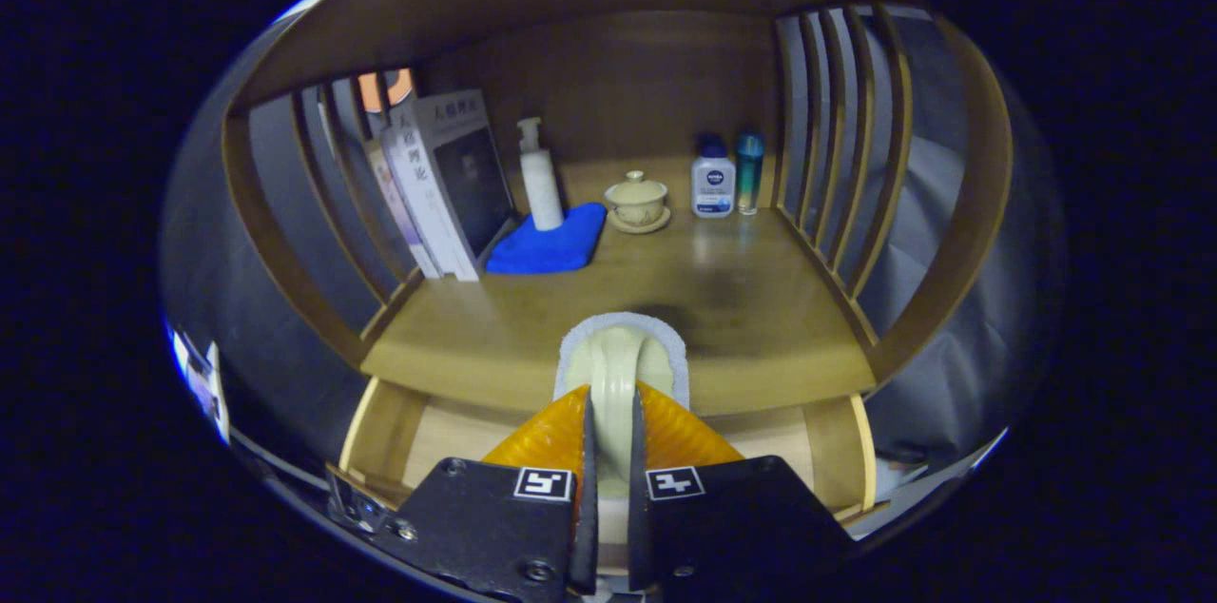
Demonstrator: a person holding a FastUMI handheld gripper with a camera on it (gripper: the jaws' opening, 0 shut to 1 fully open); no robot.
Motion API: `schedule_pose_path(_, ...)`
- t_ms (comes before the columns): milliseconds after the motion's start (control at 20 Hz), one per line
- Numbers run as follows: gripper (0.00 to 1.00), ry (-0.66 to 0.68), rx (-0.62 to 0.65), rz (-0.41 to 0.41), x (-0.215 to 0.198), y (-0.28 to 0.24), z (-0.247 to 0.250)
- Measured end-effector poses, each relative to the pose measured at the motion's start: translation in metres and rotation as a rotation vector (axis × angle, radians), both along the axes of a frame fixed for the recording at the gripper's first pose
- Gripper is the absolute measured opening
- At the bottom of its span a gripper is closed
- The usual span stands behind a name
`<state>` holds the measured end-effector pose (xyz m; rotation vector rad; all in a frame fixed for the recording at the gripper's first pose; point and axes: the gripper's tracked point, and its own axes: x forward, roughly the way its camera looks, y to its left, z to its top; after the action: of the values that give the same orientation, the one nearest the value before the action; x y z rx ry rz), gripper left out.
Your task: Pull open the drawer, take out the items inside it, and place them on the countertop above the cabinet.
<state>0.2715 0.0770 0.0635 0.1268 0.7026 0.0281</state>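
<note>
The hand-held gripper [613, 422] is clenched on a pale green, white-edged scrubbing sponge [620, 365], held above the open wooden drawer [380, 432]; carry it forward, level, onto the bare wooden bench [761, 299]. Lower until it touches before releasing; keep short of the blue folded cloth [551, 243].

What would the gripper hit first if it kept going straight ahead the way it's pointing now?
Carrying the pale cup clamped between its fingers, the gripper would probably pass over bare countertop first, then meet the lidded tea bowl near the back; depth and height are hard to judge.
</note>
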Motion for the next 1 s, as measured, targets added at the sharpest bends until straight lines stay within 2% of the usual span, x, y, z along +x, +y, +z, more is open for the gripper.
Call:
schedule_pose_path(200, 0.16, 0.024, -0.004, -0.020, 0.038, -0.007, -0.003)
schedule_pose_path(400, 0.15, 0.086, 0.047, -0.036, 0.067, 0.001, -0.026)
schedule_pose_path(850, 0.15, 0.065, 0.022, -0.064, 0.103, 0.002, -0.038)
schedule_pose_path(950, 0.18, 0.077, 0.007, -0.050, 0.104, 0.003, -0.044)
schedule_pose_path(1000, 0.24, 0.101, -0.003, -0.030, 0.100, 0.008, -0.053)
